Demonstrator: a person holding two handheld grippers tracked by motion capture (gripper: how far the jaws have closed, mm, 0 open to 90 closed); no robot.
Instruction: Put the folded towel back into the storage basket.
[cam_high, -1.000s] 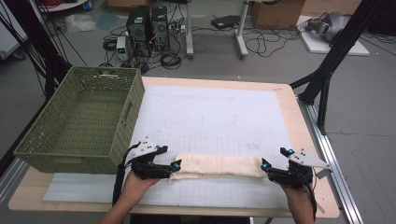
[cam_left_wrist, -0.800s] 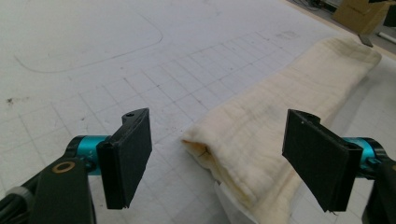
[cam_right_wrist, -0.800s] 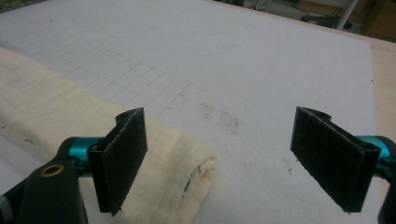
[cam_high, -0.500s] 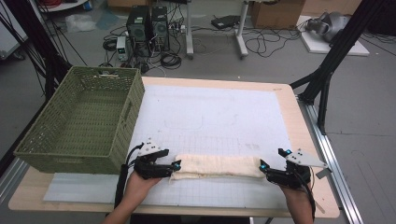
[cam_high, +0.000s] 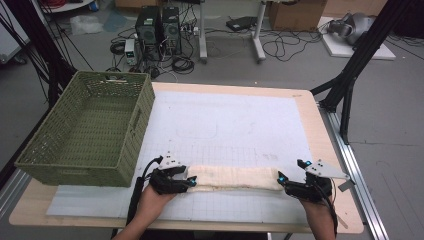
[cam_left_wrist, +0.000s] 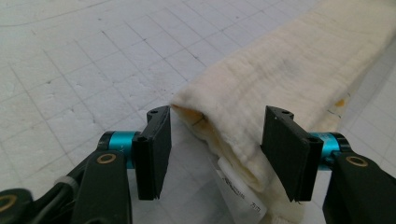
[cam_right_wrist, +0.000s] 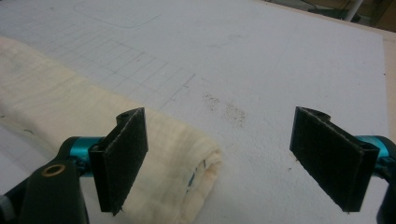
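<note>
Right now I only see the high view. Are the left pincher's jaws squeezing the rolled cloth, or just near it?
Observer: Just near it. In the left gripper view, the left gripper is open, with the end of the rolled cloth lying between its jaws.
Operator: What's inside that end?
Observer: A white tag with tiny print pokes out from the folds; I can't read it.
Operator: And the other pincher?
Observer: The right gripper is open too, wider. The cloth's other end reaches just past one jaw, so most of the gap is over the white gridded mat.
</note>
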